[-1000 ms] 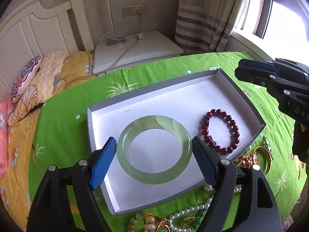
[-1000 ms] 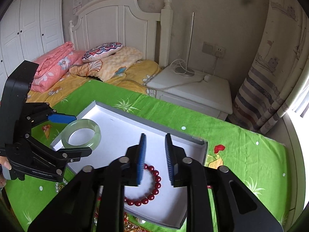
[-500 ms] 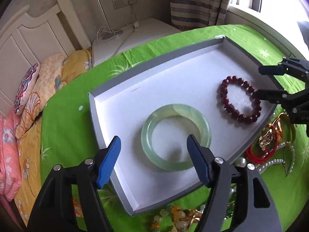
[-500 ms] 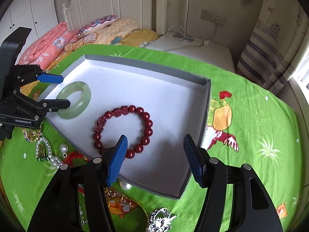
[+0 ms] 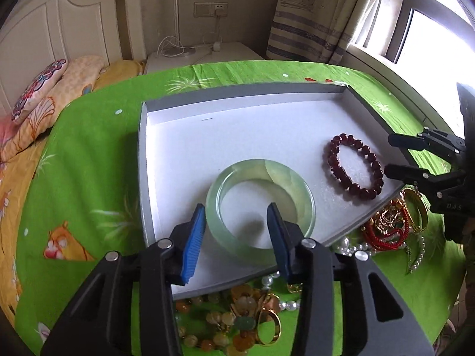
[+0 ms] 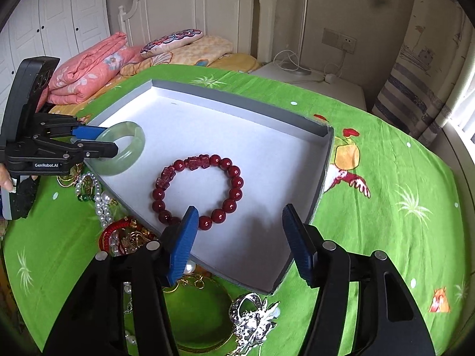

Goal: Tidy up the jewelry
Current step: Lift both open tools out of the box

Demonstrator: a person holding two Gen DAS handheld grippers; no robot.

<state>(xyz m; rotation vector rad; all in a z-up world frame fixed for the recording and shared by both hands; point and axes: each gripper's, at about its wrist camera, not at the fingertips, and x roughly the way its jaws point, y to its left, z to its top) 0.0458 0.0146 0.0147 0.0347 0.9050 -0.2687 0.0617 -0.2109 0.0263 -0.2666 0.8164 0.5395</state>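
Observation:
A grey tray [image 5: 237,95] with a white floor lies on the green cloth. In it are a pale green jade bangle [image 5: 285,178] and a dark red bead bracelet [image 5: 375,164]. My left gripper [image 5: 236,237] hangs low over the bangle's near-left rim, one finger outside the ring and one over its hole. Its jaws are closing, with a gap still showing at the rim. The right wrist view shows the left gripper [image 6: 98,141] reaching the bangle [image 6: 133,145] from the side. My right gripper [image 6: 237,237] stands open over the tray's near edge [image 6: 323,160], beside the bracelet [image 6: 234,181].
Loose jewelry lies on the cloth along the tray's near side: amber beads and gold rings [image 5: 246,317], red cords, pearls and gold pieces [image 5: 392,225], a silver brooch [image 6: 255,314]. A bed with pillows [image 6: 89,71] and a white nightstand [image 6: 311,80] stand behind.
Both grippers have come down and closer to the tray. The left jaws have narrowed around the bangle's rim. The right jaws went from nearly closed to wide, now near the bracelet.

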